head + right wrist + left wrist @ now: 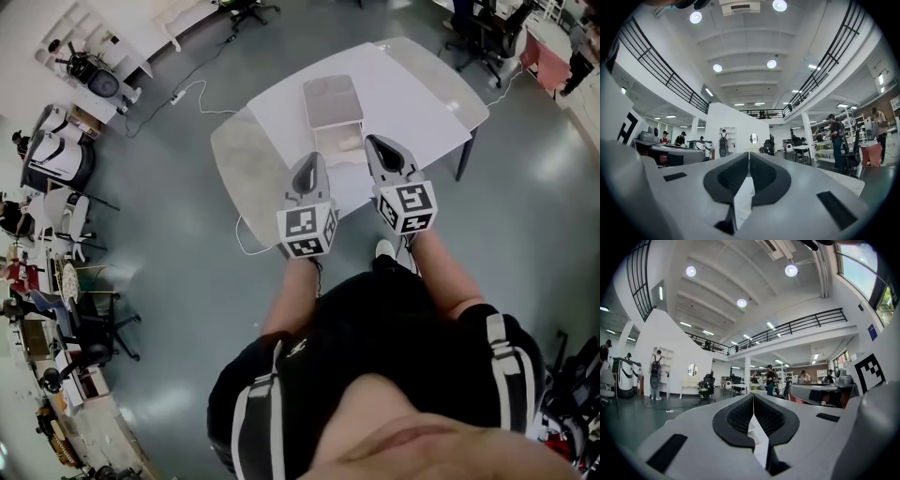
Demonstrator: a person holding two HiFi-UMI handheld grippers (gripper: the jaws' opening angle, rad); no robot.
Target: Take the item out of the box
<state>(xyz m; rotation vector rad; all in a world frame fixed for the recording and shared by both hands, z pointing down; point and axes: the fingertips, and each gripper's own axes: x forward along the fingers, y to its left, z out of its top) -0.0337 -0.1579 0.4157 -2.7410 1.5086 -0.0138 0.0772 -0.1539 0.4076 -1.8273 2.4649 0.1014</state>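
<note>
Sitting in the box on the table is the item: a small, pale, cream-coloured lump, too small from the head view to make out its shape or surface. It lies toward the right side of the box's open near half.

Now the tools. The left hand-held gripper is clenched, and its own view shows the two dark pads pressed together along one thin line, with nothing caught between them. The right hand-held gripper is the same story, jaws fully closed and empty. Both point forward and level, out across the hall rather than down into the box. From the head view they flank the near end of the box, the left one's tip by the near-left corner and the right one's tip just beside the item. I cannot tell from this height whether either touches the box. Each marker cube faces up toward the camera.

As for the box, it shows as two parts: a grey square panel on the far side and a paler open tray nearer the person, holding only that one cream item. Whether the grey panel is a hinged lid, I cannot tell. The box rests near the middle of the table's white top.
</note>
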